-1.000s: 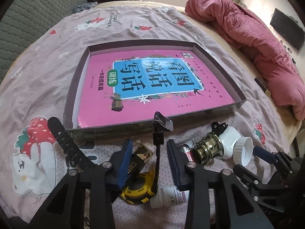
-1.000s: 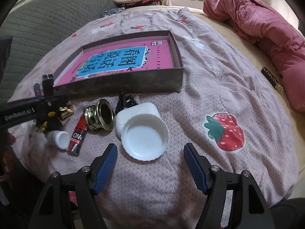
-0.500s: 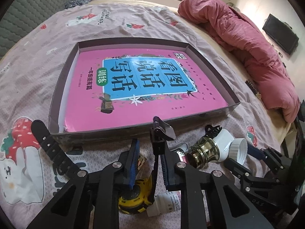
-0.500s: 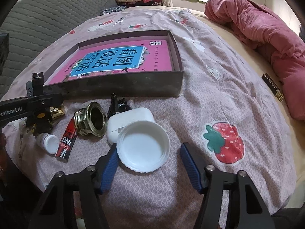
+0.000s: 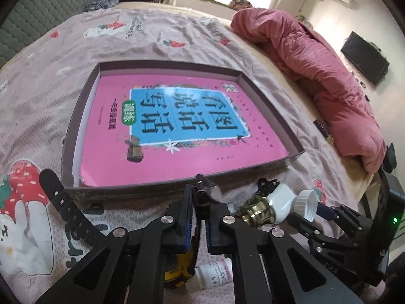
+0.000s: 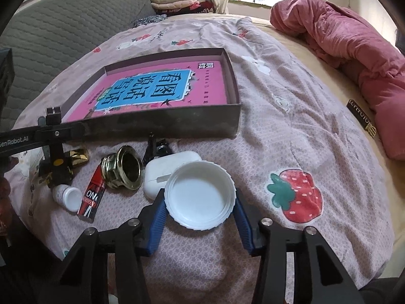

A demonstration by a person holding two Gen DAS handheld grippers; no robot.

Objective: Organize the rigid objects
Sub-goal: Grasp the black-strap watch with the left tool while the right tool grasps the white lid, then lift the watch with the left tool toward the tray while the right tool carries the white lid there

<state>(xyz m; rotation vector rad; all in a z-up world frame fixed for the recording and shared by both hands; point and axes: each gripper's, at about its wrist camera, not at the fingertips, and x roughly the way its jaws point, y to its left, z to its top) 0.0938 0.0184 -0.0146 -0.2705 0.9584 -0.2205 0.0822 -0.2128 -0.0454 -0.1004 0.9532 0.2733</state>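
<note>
1. The left gripper (image 5: 198, 217) has just closed; its jaws pinch the one black clip (image 5: 202, 190), which stands up between the pads just short of the tray's near wall.
2. The right gripper (image 6: 200, 217) has been closing too; its blue pads press both sides of the one white lid (image 6: 200, 197), open side up.
3. Under the left jaws lie one yellow tape measure (image 5: 177, 276) and one small white bottle (image 5: 215, 274).
4. Touching the lid on its far side is one white case (image 6: 164, 169); left of it are one brass fitting (image 6: 122, 167), one red tube (image 6: 91, 195) and one gold piece (image 6: 78, 154). A second black clip (image 6: 158, 149) lies behind the case.
5. One black strap (image 5: 65, 207) lies at the tray's near left corner.
6. One shallow tray (image 6: 164, 121) holds one pink book (image 5: 177, 126) that nearly fills its floor; a thin strip shows along the left wall.
7. All of this sits on the bed (image 6: 278, 131) near its front edge. The sheet right of the lid and tray is open as far as the red quilt (image 6: 354, 50); left of the tray it is open too.
</note>
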